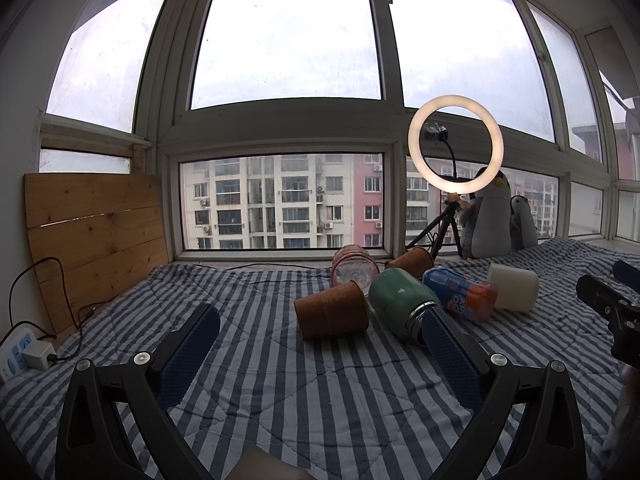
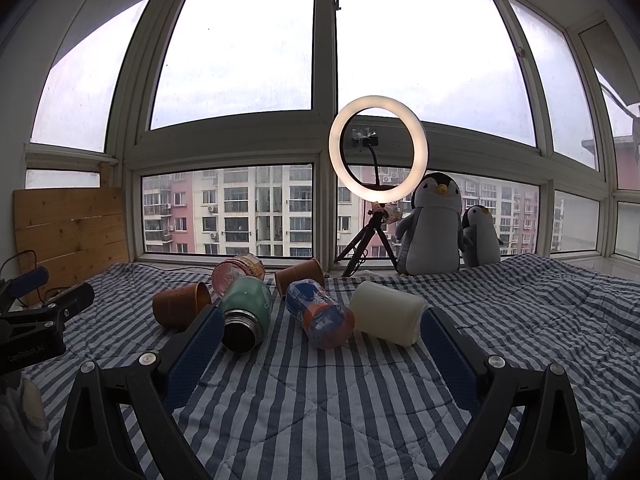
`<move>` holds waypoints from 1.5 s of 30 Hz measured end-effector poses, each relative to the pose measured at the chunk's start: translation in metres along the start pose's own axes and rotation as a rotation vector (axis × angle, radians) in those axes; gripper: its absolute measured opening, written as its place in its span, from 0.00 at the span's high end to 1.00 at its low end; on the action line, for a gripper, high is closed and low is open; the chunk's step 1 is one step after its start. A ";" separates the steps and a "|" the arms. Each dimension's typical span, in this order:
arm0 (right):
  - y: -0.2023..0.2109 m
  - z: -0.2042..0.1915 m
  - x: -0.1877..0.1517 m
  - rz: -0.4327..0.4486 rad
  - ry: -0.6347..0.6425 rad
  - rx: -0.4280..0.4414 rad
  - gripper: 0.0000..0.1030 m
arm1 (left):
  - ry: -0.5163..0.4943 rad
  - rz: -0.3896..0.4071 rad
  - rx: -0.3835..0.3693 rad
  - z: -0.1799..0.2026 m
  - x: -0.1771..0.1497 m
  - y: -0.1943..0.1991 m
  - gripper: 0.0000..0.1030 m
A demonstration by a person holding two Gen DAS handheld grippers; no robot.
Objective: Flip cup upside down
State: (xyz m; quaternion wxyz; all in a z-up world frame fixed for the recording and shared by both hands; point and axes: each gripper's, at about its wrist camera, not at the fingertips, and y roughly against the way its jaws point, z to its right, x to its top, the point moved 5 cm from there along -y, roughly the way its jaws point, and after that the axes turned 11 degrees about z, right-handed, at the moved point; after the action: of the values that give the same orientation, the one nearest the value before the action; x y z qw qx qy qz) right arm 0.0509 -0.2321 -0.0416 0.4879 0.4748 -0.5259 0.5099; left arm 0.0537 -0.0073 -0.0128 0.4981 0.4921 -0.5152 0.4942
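On the striped quilt point(image 2: 360, 400) below the windows point(image 2: 240, 60), cups point(image 2: 384, 318) lie toppled.

Cups point(image 2: 246, 312) on quilt point(image 2: 320, 392), lamp point(image 2: 378, 156) behind

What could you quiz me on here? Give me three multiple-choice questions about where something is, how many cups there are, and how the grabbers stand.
1. Where is the big toy penguin?
A. By the window, right of the ring light
B. On the wooden board
C. Among the cups

2. How many brown paper cups lie on the striped blanket?
A. One
B. Two
C. Four

3. How do the jaws of the right gripper stand?
A. Shut on the white cup
B. Shut on nothing
C. Open, holding nothing

Answers:
1. A, it sits at the sill beside the lamp.
2. B, one near and one behind.
3. C, both fingers are spread wide over bare blanket.
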 end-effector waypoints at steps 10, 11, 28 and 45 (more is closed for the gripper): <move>-0.015 0.001 -0.007 -0.087 -0.039 0.038 0.05 | 0.019 -0.184 -0.050 0.003 -0.015 -0.037 0.01; -0.017 0.002 -0.007 -0.097 -0.047 0.044 0.05 | 0.024 -0.202 -0.057 0.004 -0.015 -0.041 0.01; -0.063 0.019 -0.017 -0.335 -0.057 0.146 0.05 | 0.092 -0.626 -0.140 0.065 -0.001 -0.207 0.01; -0.059 0.023 -0.010 -0.237 -0.048 0.169 0.05 | 0.261 -0.797 -0.136 0.087 -0.039 -0.334 0.40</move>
State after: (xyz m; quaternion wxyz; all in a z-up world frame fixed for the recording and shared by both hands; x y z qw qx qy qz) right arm 0.1097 -0.2571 -0.0478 0.4902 0.5851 -0.4327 0.4797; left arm 0.3856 -0.1031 -0.0465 0.7425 0.5524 -0.2485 0.2860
